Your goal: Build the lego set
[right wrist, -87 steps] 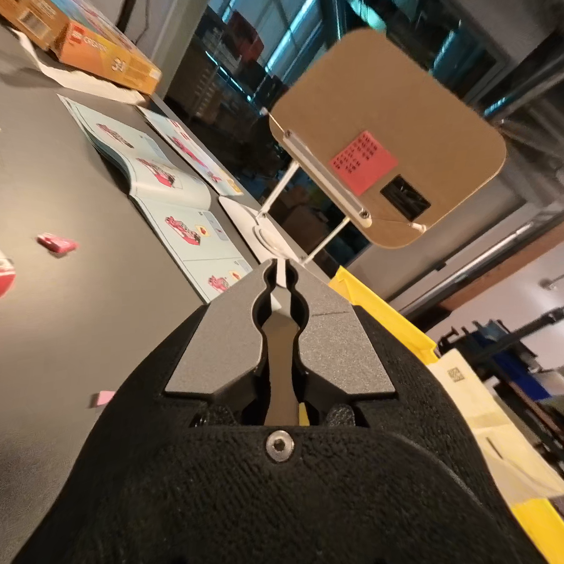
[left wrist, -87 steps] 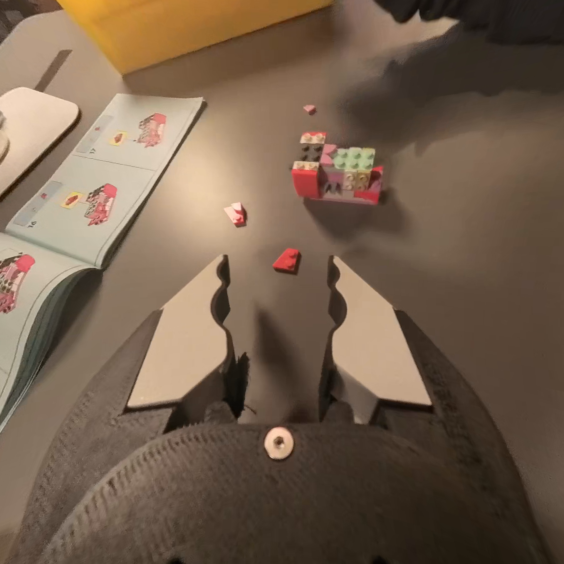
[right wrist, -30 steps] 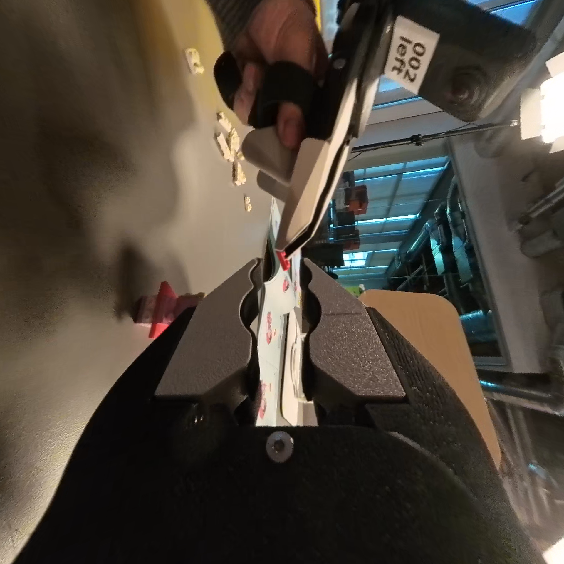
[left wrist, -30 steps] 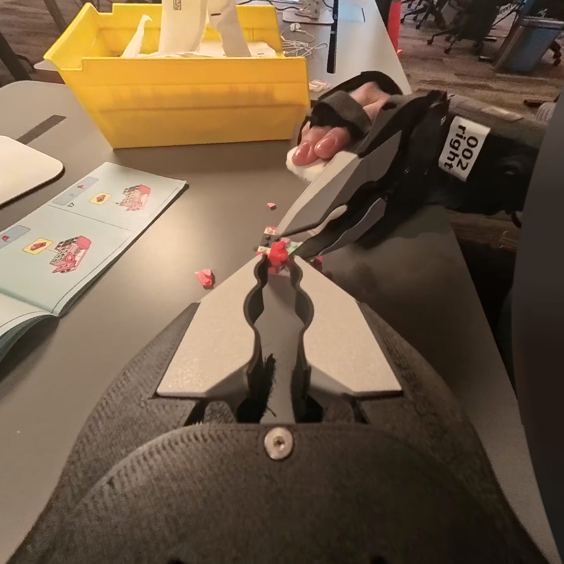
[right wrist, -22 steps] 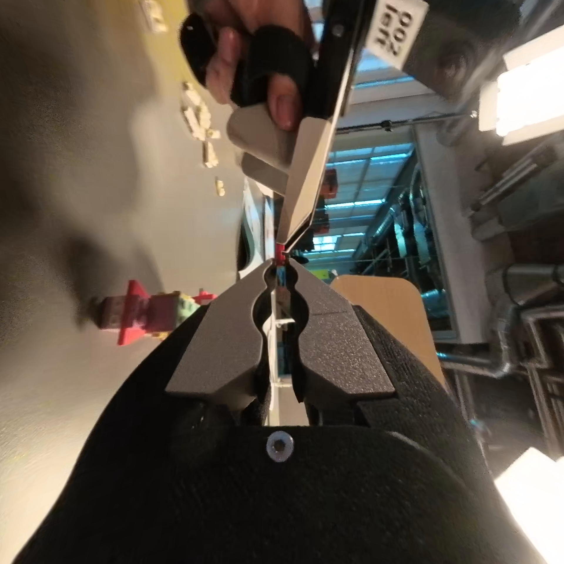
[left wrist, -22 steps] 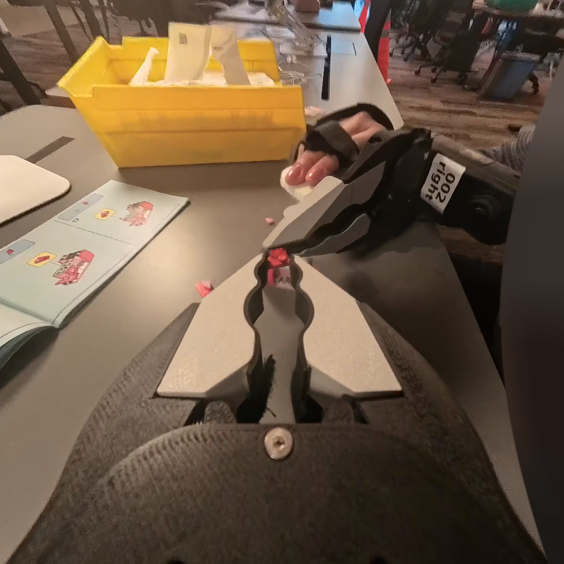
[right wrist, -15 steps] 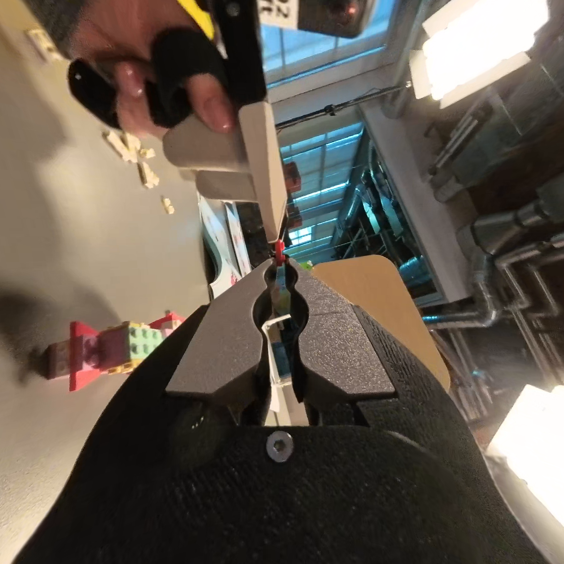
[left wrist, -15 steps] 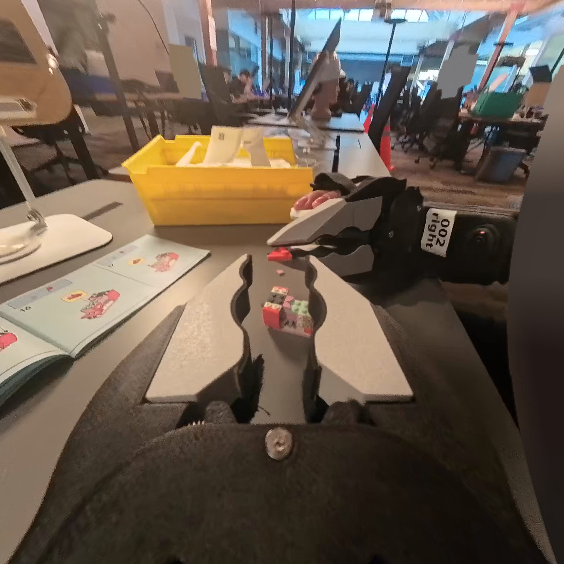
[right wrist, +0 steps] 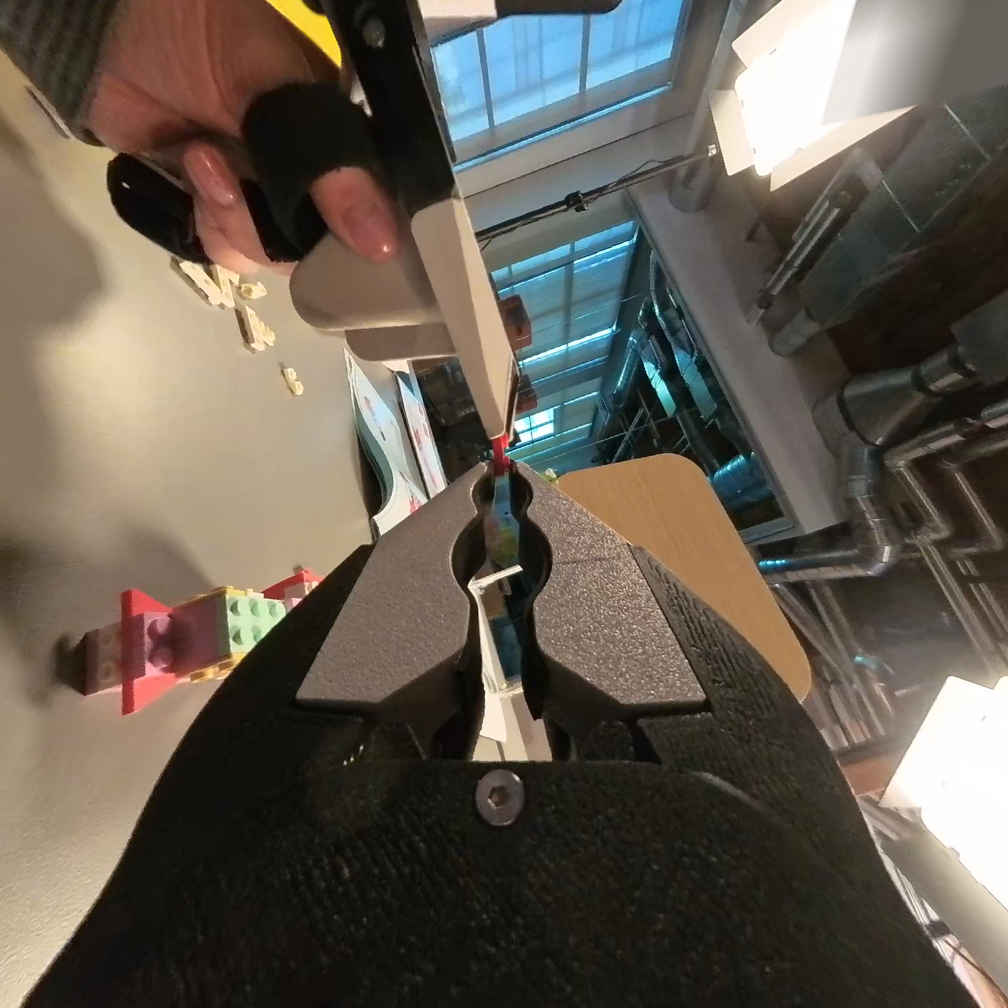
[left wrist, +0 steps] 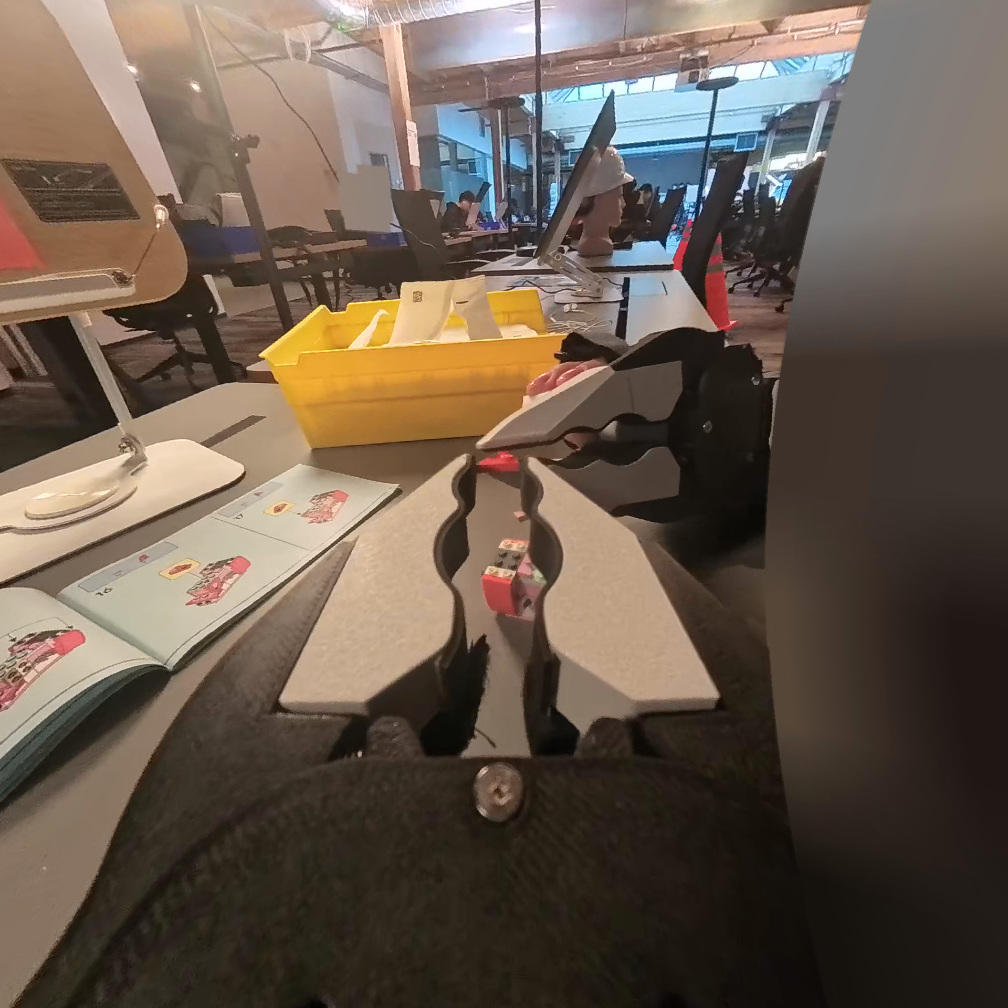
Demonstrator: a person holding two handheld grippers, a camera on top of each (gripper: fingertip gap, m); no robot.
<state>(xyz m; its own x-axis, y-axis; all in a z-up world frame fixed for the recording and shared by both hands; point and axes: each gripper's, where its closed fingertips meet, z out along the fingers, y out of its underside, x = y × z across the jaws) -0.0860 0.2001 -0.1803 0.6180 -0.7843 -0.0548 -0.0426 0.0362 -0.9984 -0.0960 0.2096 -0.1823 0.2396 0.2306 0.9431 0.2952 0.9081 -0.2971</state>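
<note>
Both of your grippers meet on one small red brick, held up above the table. Your left gripper has its fingers only narrowly apart, tips closed on the brick's two sides. Your right gripper comes in from the right, fingers almost together, pinching the same brick flat between its upper and lower pad; in the right wrist view the brick shows edge-on at the tips of both pairs of fingers.

Below, on the grey table, a part-built brick model in red, pink and pale green stands well apart from both grippers. One tiny pink piece lies beyond it. Cream-coloured loose pieces are scattered farther off.

Yellow bin at the table's far edge: open top, holding white paper bags that stand up above its rim. What lies under them is hidden.

Open instruction booklet to your left, beside a white stand base.
</note>
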